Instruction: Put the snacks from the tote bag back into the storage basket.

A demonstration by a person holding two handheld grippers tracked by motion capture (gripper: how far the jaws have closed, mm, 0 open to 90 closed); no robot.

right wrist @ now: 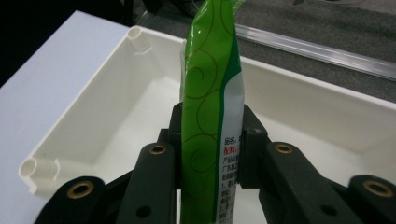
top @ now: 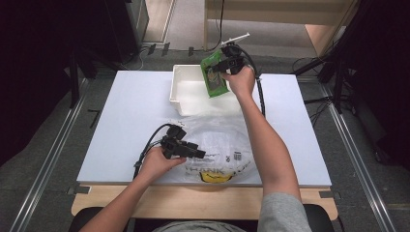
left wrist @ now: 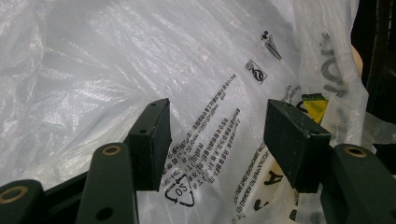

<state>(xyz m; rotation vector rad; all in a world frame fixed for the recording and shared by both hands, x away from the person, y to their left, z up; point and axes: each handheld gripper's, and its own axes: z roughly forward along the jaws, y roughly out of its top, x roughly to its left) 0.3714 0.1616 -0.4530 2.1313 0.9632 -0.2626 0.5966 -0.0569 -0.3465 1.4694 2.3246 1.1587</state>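
A green snack packet [top: 213, 75] hangs over the white bin [top: 180, 89] at the back of the table, and my right gripper [top: 223, 66] is shut on it. In the right gripper view the packet [right wrist: 210, 112] stands upright, pinched between both pads, with the bin's inside [right wrist: 140, 116] below it. My left gripper [top: 199, 153] lies at the near left edge of a clear plastic bag [top: 217, 140] with its jaws apart. In the left gripper view the printed bag film [left wrist: 215, 121] lies between the spread fingers [left wrist: 152, 140] and beyond them; no pad presses on it.
The white table top [top: 130, 121] stretches left of the bin and the bag. A black cable [top: 261, 94] trails from the right gripper along the forearm. Dark stands and cables ring the table on the floor.
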